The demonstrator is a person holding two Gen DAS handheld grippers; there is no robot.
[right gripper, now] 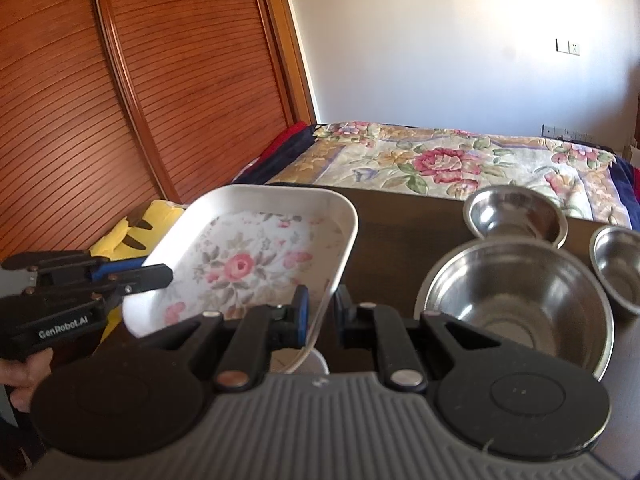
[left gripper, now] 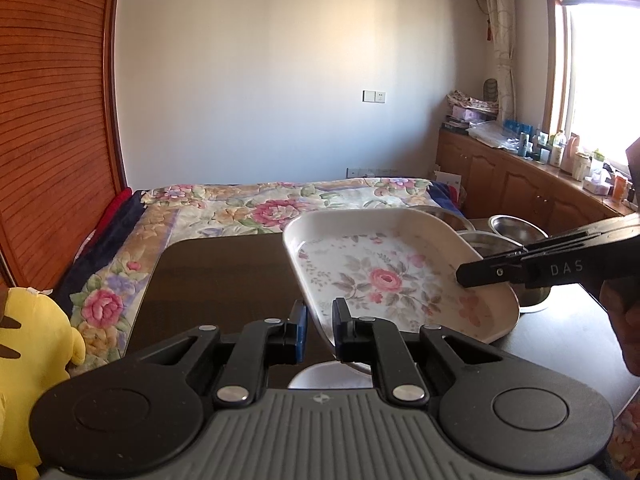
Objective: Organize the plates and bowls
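Observation:
A white rectangular plate with a pink rose print [left gripper: 384,276] is held tilted above the dark table [left gripper: 216,280]. My left gripper [left gripper: 319,330] is shut on its near left rim. My right gripper [right gripper: 322,320] is shut on the opposite rim of the same plate [right gripper: 248,256]; it shows in the left wrist view [left gripper: 464,276] and the left one shows in the right wrist view [right gripper: 168,276]. A large steel bowl [right gripper: 516,300] stands to the right, with two smaller steel bowls [right gripper: 516,216] [right gripper: 618,264] behind it.
A white round dish [left gripper: 320,376] lies on the table under the plate. A bed with a floral cover [left gripper: 248,208] lies beyond the table. A yellow plush toy [left gripper: 28,360] sits at the left. Wooden cabinets with clutter [left gripper: 532,184] line the right wall.

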